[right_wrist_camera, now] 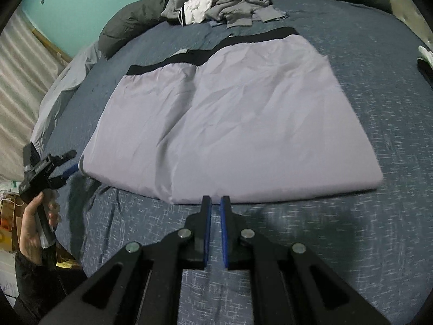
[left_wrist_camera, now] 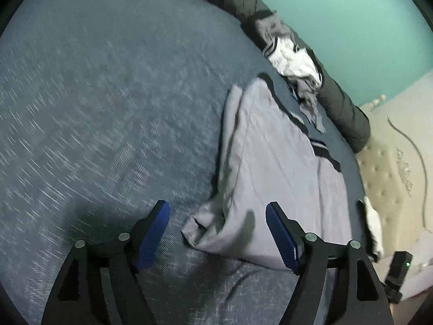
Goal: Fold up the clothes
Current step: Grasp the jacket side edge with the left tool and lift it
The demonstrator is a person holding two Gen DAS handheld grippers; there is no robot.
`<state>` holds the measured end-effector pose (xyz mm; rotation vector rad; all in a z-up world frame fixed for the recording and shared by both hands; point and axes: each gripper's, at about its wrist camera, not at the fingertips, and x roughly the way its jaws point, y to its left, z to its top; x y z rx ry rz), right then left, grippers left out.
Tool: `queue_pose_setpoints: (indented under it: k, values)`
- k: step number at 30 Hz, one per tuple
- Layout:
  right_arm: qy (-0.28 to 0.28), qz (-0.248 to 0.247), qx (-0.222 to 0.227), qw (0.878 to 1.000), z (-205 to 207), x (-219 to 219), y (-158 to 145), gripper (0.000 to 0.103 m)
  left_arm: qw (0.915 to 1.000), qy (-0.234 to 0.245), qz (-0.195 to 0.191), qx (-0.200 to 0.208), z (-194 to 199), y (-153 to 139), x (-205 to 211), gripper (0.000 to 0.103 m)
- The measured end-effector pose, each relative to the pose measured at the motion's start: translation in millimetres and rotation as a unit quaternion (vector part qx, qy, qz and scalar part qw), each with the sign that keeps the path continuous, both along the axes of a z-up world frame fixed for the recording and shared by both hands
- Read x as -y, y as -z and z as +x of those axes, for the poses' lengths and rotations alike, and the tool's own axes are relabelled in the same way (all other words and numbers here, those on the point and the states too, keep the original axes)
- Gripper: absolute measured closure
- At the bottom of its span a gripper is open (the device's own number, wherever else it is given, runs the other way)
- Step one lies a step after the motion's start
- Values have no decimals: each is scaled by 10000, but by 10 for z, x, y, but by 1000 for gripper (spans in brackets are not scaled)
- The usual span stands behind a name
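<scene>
A light lavender garment [right_wrist_camera: 230,124] with a black waistband [right_wrist_camera: 243,36] lies folded flat on the blue bedspread [right_wrist_camera: 351,243]. My right gripper [right_wrist_camera: 215,201] is shut with nothing between its blue pads, hovering just short of the garment's near edge. My left gripper [left_wrist_camera: 216,214] stands open. A rumpled corner of the garment [left_wrist_camera: 205,230] lies on the bed between its fingers, and neither pad presses on it. In the right wrist view the left gripper [right_wrist_camera: 67,159] sits at the garment's left corner, held by a hand [right_wrist_camera: 32,230].
A pile of grey and white clothes [right_wrist_camera: 216,5] lies at the far side against a dark rolled duvet [right_wrist_camera: 130,19]. A teal wall [left_wrist_camera: 351,27] and a tufted beige headboard [left_wrist_camera: 387,176] border the bed. A white item [left_wrist_camera: 373,224] lies at the bed's edge.
</scene>
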<state>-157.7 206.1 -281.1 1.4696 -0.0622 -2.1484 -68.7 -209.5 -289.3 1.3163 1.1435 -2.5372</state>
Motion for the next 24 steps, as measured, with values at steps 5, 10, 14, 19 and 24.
queue_pose_setpoints:
  k: [5,10,14,19,24]
  values:
    - [149,-111,-20,9998,-31,-112,-48,98,9993,164,280,196,-37,182,-119,26]
    - [186,-189,-21,9996,-35,-120,-49,97,9994,139,266,155,-76,228,-231,26]
    - [228,-227,-22,9995,-43,-162,-56,96,9991,-31,414,112,-83,282,-217,26]
    - [282,-273,-13,9992,-57,-232,-58,96,9991,-107,420,-14,-84,273,-250,28]
    - [339,-341,8,9988,-65,-296,-58,96,9978,-212,544,-315,-90,281,-246,63]
